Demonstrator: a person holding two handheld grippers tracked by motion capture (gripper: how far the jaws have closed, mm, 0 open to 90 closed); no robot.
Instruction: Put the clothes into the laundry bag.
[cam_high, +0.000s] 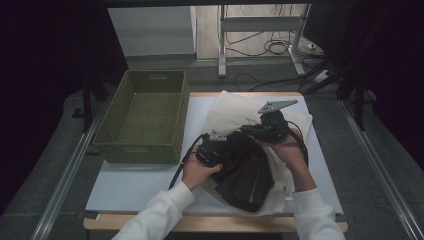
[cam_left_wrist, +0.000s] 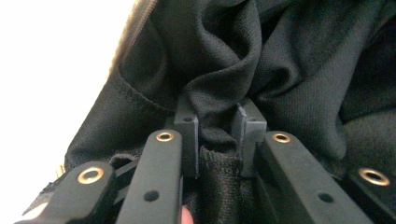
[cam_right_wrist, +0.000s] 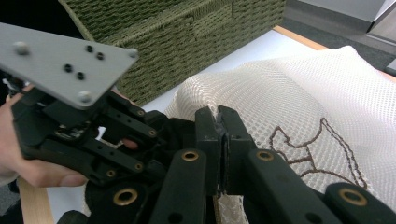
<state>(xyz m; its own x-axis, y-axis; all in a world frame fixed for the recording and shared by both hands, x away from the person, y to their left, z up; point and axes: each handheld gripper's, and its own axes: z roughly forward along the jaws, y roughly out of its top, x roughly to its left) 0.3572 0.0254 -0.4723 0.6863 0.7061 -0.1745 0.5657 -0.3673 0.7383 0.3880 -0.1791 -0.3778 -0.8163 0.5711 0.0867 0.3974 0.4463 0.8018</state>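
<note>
Left claw (cam_left_wrist: 219, 135): jaws drawn narrow on a bunched fold of the black garment (cam_left_wrist: 299, 70), pads pressing the cloth from both sides.

Right claw (cam_right_wrist: 222, 140): jaws shut tight on the rim of the cream mesh bag (cam_right_wrist: 289, 93), a thin edge of mesh pinched between the pads; it sits just right of and slightly beyond the left claw.

Black garment: lying partly inside the mouth of the mesh bag, at the near right of the counter (cam_high: 130, 185), spilling toward the near edge.

Cream mesh bag: spread on the right half of the counter, dark stitched outline on its face.

Green woven basket (cam_high: 145, 115): far left of the counter, left of the bag.
</note>
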